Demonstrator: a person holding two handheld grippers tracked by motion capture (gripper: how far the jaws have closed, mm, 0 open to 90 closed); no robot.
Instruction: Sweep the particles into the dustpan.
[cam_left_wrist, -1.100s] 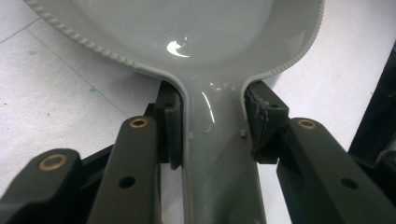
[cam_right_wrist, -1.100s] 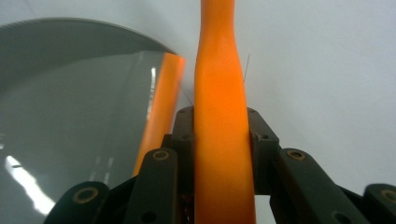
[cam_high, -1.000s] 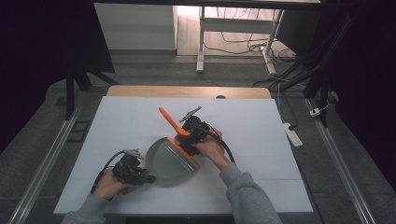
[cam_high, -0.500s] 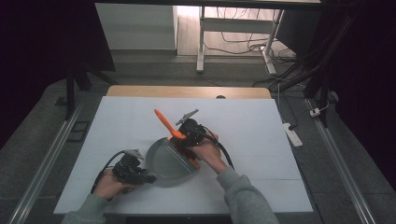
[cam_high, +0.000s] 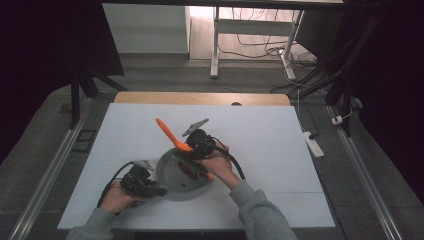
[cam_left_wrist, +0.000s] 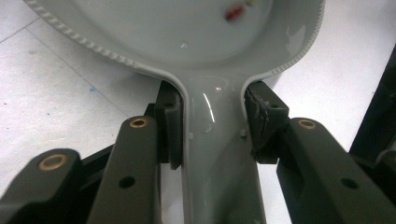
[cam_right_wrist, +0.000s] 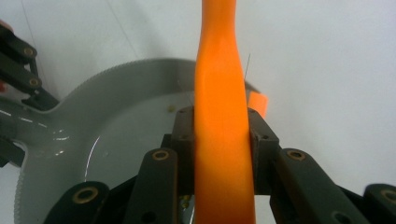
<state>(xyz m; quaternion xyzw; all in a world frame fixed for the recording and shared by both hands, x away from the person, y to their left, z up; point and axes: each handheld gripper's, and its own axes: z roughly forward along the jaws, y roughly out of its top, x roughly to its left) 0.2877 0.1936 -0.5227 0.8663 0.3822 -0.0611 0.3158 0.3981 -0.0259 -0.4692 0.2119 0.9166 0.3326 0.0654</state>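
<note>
In the left gripper view, the left gripper (cam_left_wrist: 212, 135) has its jaws clenched on the grey handle (cam_left_wrist: 212, 154) of a grey pan (cam_left_wrist: 187, 32): a pad presses each flank of the handle just where it widens into the bowl. This view alone shows the ribbed rim of the pan and, inside near the top, a small red piece (cam_left_wrist: 235, 11) on the glossy floor.

In the right gripper view, the right gripper (cam_right_wrist: 219, 140) has its jaws grasping an orange utensil (cam_right_wrist: 222, 93), the pads squeezing its handle from both sides. The handle runs straight up between the jaws, and a small orange patch (cam_right_wrist: 258, 102) peeks out just past the right pad. Behind it lies the pan's grey bowl, with the handle leading off to the left edge, where the other gripper's black links hold it. What the utensil's far end looks like cannot be told here.

The high view gives the layout the close views lack. The pan (cam_high: 172, 175) rests on the white desk (cam_high: 270, 130), near its front edge and left of centre. The left gripper (cam_high: 152, 190) sits at the pan's front left side, the right gripper (cam_high: 192, 152) above its back right rim. The utensil (cam_high: 170, 132) slants up and away toward the desk's back left, and red bits (cam_high: 189, 170) lie in the pan beneath that hand.
</note>
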